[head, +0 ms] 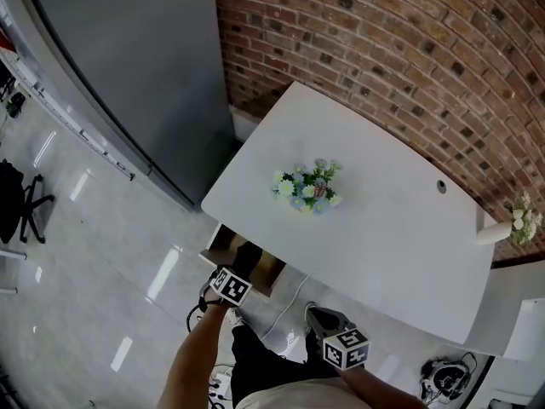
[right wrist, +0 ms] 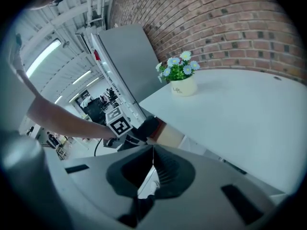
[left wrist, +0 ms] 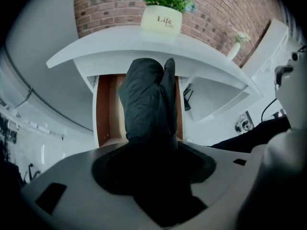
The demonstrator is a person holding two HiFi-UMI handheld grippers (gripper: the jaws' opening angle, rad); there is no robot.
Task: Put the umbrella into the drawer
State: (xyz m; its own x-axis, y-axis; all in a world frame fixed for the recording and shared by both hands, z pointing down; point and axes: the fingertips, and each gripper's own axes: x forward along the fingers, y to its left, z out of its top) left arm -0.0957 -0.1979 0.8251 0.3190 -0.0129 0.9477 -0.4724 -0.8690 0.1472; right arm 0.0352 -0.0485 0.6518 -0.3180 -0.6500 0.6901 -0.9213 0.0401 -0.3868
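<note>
A folded black umbrella (left wrist: 147, 104) sticks out of my left gripper (left wrist: 151, 145), which is shut on its near end. Its far end hangs over the open drawer (left wrist: 106, 114), whose wooden inside shows under the white table's (head: 383, 245) front edge. In the head view the left gripper (head: 236, 277) sits at the drawer (head: 223, 247) with the umbrella (head: 248, 256) above the opening. My right gripper (head: 324, 320) hangs lower and to the right, shut with nothing in it. From the right gripper (right wrist: 153, 151) view, the umbrella (right wrist: 147, 126) and the drawer (right wrist: 169, 134) show ahead.
A pot of blue and white flowers (head: 308, 186) stands mid-table, and a small white vase (head: 502, 227) at its right end. A brick wall (head: 409, 49) runs behind, a grey cabinet (head: 128, 66) to the left. Cables (head: 285, 309) and a person's legs lie below.
</note>
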